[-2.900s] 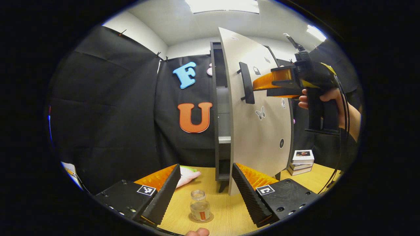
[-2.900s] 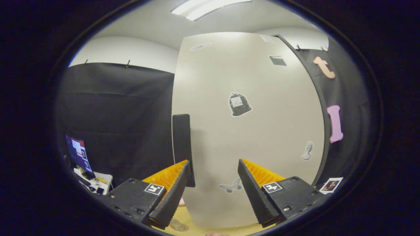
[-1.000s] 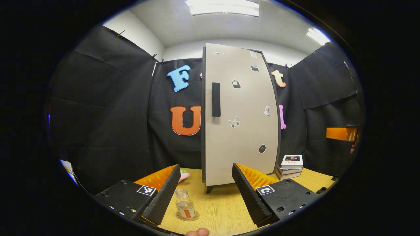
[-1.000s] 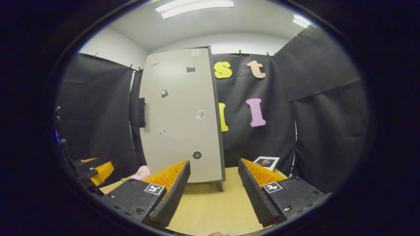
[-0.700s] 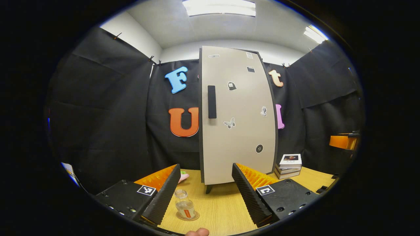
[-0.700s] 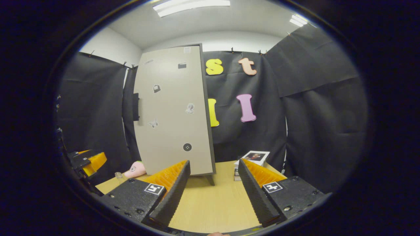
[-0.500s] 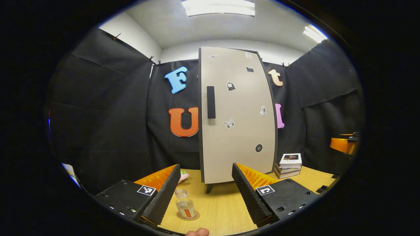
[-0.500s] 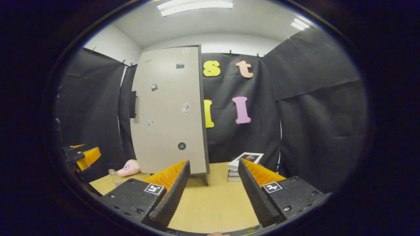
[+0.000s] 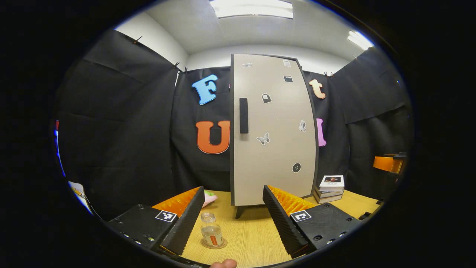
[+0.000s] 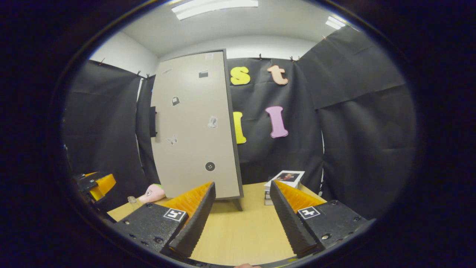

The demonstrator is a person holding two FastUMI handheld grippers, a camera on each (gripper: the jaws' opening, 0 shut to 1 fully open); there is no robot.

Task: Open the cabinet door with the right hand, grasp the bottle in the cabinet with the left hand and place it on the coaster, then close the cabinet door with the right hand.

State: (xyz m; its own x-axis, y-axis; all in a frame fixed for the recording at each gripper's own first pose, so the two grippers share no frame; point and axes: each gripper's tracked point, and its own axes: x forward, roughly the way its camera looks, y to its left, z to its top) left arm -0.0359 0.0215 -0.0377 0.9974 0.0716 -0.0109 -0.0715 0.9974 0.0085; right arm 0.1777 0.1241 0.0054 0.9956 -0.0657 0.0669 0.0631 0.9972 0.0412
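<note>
The small glass bottle (image 9: 211, 233) stands upright on the round coaster (image 9: 214, 244) on the wooden table, just right of my left gripper's left finger. My left gripper (image 9: 233, 191) is open and holds nothing. The tall cabinet (image 9: 273, 130) stands behind, its door flush and its dark handle (image 9: 243, 115) free. In the right gripper view the cabinet (image 10: 193, 126) is at the left, and my right gripper (image 10: 242, 185) is open over bare table, well back from the door. The bottle (image 10: 131, 200) appears far left there, beside the left gripper (image 10: 97, 183).
A stack of books (image 9: 330, 184) lies right of the cabinet, also seen as books (image 10: 284, 179) behind my right finger. A pink soft toy (image 10: 152, 193) lies left of the cabinet's foot. The right gripper (image 9: 388, 163) hangs at the far right edge.
Since 2.9 s ago the door has swung shut and the right gripper has left the handle and drawn back. Over the last second both views only drift slightly; the bottle stays on the coaster.
</note>
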